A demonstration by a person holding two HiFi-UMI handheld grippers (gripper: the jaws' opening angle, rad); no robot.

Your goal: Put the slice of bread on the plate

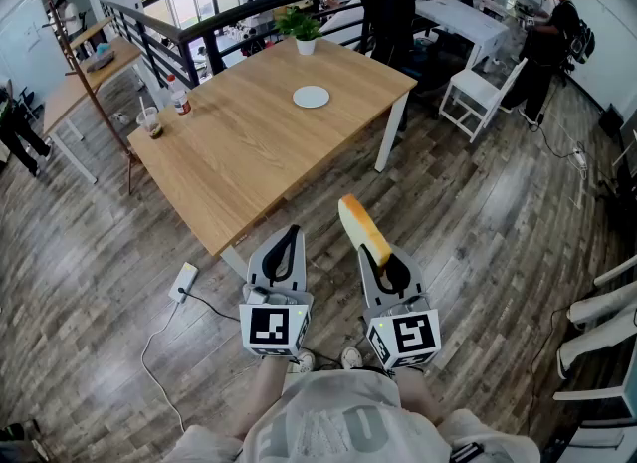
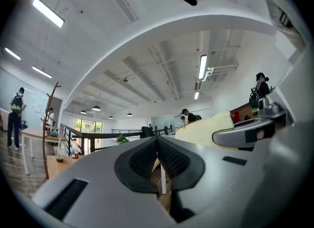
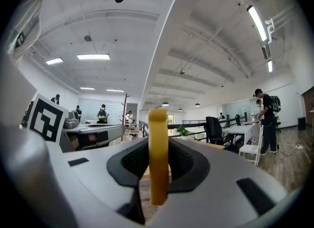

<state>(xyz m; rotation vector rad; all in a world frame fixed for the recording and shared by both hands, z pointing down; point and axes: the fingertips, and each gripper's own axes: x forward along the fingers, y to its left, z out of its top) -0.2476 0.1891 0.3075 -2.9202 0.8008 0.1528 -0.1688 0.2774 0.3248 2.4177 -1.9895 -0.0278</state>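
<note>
Right tool [image 1: 381,255] squeezes the yellow-crusted bread slice [image 1: 360,224]; left tool [image 1: 283,252] is closed, empty. Next, I think: carry it over to the round white plate [image 1: 311,97].

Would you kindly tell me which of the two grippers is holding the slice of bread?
The right gripper: its jaws clamp the slice of bread edge-on, whereas the left gripper is shut on nothing.

Head camera up high, looking steeply down on the table [image 1: 249,142], left gripper [image 1: 287,242] and right gripper [image 1: 383,264]. Gripper cameras ride low, tight behind their jaws, facing level toward that table. All three catch the potted plant [image 1: 302,25].
</note>
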